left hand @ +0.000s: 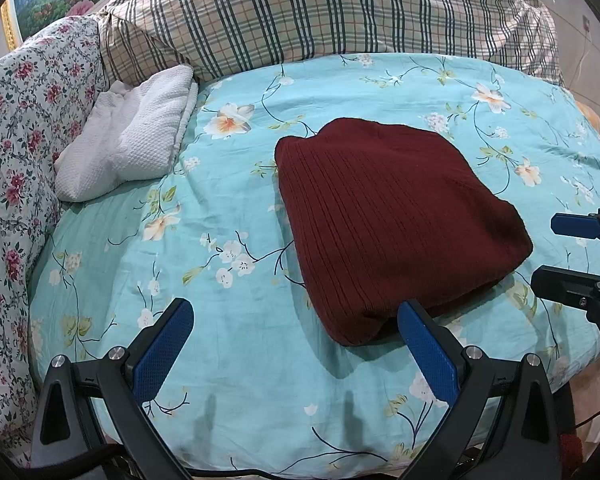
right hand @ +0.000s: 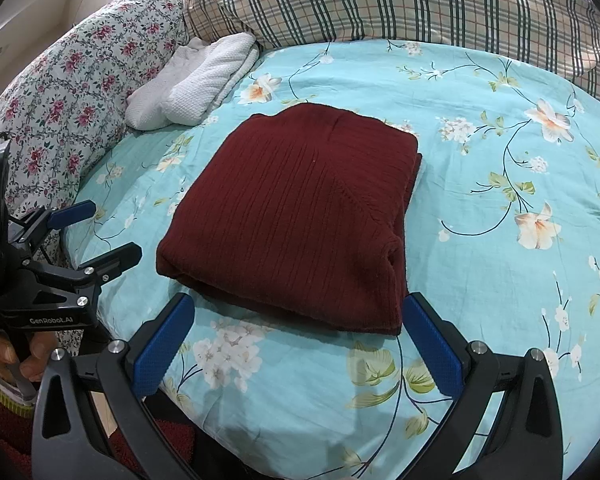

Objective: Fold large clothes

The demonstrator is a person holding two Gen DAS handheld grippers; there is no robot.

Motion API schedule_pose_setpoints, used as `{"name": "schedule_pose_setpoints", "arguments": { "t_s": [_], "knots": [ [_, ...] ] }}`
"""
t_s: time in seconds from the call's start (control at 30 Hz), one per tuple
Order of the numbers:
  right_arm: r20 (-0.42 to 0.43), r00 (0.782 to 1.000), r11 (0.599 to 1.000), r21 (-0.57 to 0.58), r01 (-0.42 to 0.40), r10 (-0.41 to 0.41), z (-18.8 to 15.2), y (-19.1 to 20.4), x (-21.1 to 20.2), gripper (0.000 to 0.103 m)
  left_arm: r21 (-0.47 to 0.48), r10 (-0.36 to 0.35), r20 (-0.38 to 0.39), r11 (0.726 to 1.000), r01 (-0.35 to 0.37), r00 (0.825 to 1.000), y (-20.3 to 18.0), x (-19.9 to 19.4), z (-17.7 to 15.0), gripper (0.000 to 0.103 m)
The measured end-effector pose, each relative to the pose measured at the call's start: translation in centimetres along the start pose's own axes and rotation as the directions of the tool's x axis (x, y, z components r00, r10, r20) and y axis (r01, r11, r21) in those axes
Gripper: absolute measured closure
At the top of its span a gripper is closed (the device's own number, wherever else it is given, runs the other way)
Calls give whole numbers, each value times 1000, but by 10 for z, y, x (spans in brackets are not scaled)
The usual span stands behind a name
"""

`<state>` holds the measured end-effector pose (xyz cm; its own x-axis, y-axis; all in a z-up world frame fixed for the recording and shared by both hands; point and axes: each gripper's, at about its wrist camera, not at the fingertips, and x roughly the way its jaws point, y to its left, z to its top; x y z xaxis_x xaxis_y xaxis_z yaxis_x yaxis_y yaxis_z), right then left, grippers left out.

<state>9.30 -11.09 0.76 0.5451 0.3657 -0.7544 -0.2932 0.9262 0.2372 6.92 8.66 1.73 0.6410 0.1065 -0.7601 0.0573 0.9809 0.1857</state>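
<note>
Maroon sweater [right hand: 296, 216] lies folded compact on bed [right hand: 480, 152], mid-sheet. My left gripper [left hand: 296, 344] & right gripper [right hand: 298, 338] both wide open, empty. Fold looks done; maybe tidy edges.

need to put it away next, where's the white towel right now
The white towel lies folded at the far left of the teal floral sheet, against the flowered pillow and just below the plaid pillow, left of the maroon sweater.

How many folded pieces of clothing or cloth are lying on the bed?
2: a dark red sweater in the middle of the blue floral sheet, and a white textured cloth by the pillows. Others may be hidden.
</note>
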Motion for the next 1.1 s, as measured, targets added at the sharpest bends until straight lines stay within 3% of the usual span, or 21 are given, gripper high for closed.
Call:
{"name": "schedule_pose_setpoints", "arguments": {
  "t_s": [1.1],
  "knots": [
    [-6,1000,1000,6,1,-1,16,-14,6,0,25,19,17,999,-19,1000,-4,8,18,1]
  ]
}}
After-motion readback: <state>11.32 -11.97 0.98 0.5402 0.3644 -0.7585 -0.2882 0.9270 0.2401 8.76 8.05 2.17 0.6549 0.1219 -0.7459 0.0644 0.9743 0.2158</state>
